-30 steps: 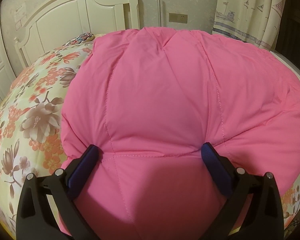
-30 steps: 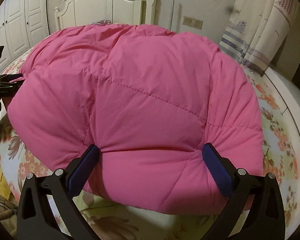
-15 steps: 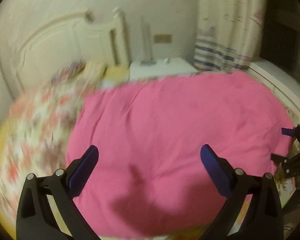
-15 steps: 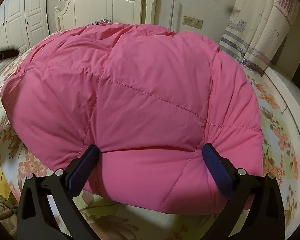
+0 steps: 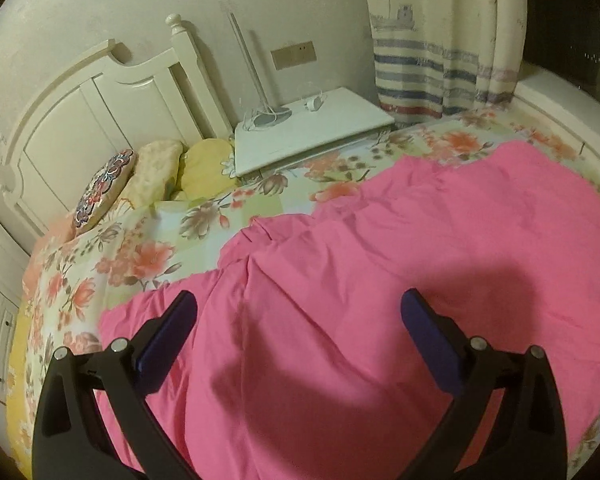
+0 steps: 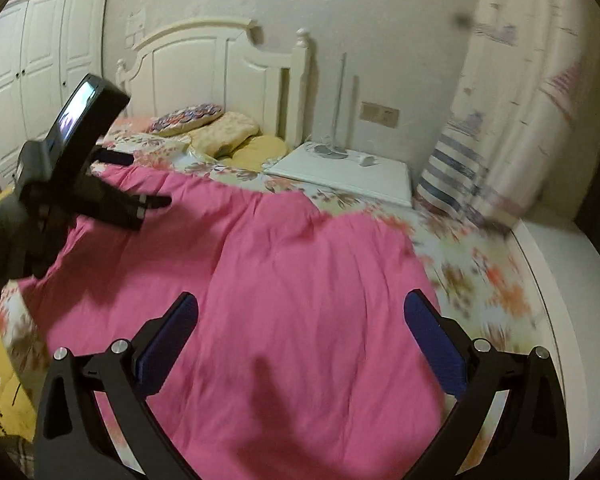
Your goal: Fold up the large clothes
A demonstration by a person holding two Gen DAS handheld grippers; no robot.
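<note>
A bedroom with a white panelled headboard (image 5: 100, 120) and a floral-print bedspread (image 5: 140, 256) sets the scene. The left gripper (image 5: 298, 308) hovers with its black arms and blue-padded fingers spread wide, holding nothing, above a puffy pink quilted garment (image 5: 380, 280) lying flat and creased on the bed. The right gripper (image 6: 300, 308) is likewise spread and empty over the same soft fabric. Beyond stand a white bedside table (image 5: 312, 132) and a striped curtain (image 5: 440, 40) printed with ships. No writing is legible.
</note>
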